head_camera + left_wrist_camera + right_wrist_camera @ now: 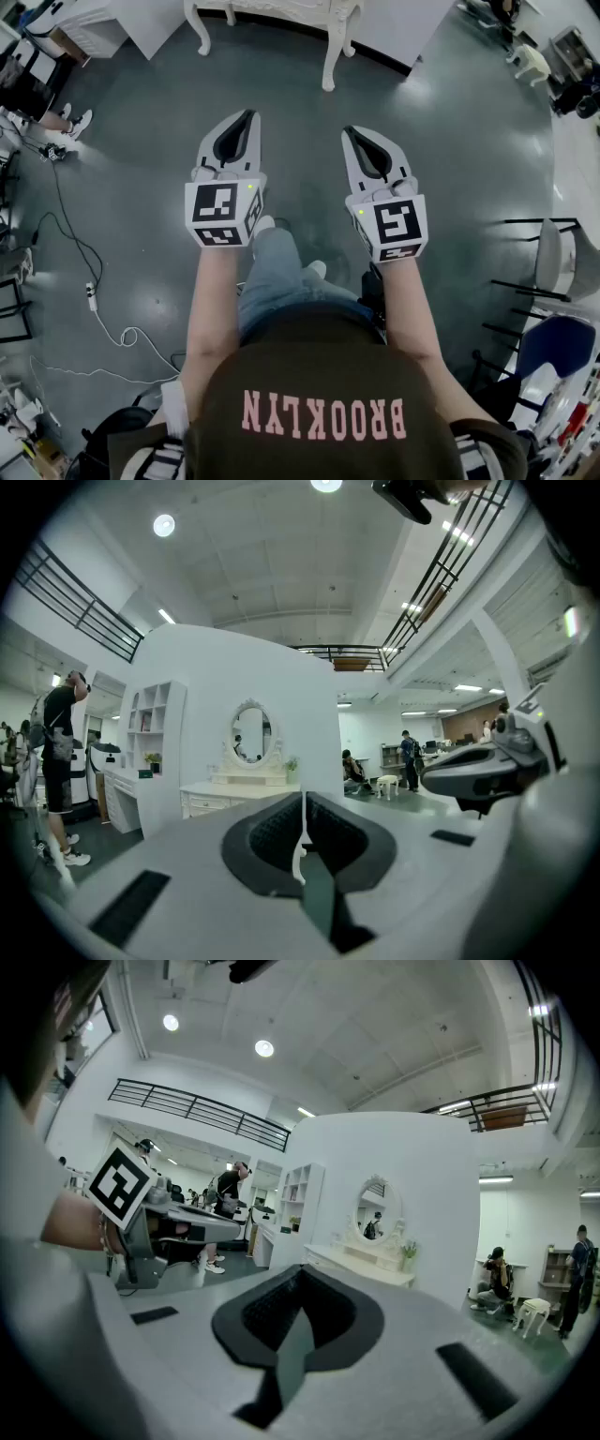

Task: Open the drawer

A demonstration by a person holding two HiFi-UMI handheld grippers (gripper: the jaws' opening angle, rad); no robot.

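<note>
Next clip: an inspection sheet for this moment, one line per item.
Surface: grey floor.
Job's things: white dressing table ahead, out of contact; its drawers look shut.
Clutter: nothing seen ahead of the grippers.
Grippers: left gripper and right gripper both shut, empty, side by side.
Cables: power strip with its cable lying on the floor, left.
Surroundings: chairs at right; a person stands further off.

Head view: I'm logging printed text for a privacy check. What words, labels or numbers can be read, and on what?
"BROOKLYN": pink letters on the person's dark shirt, upside down in this view.
Marker cubes: black-and-white square patterns only, no words.
Nothing else is readable.
</note>
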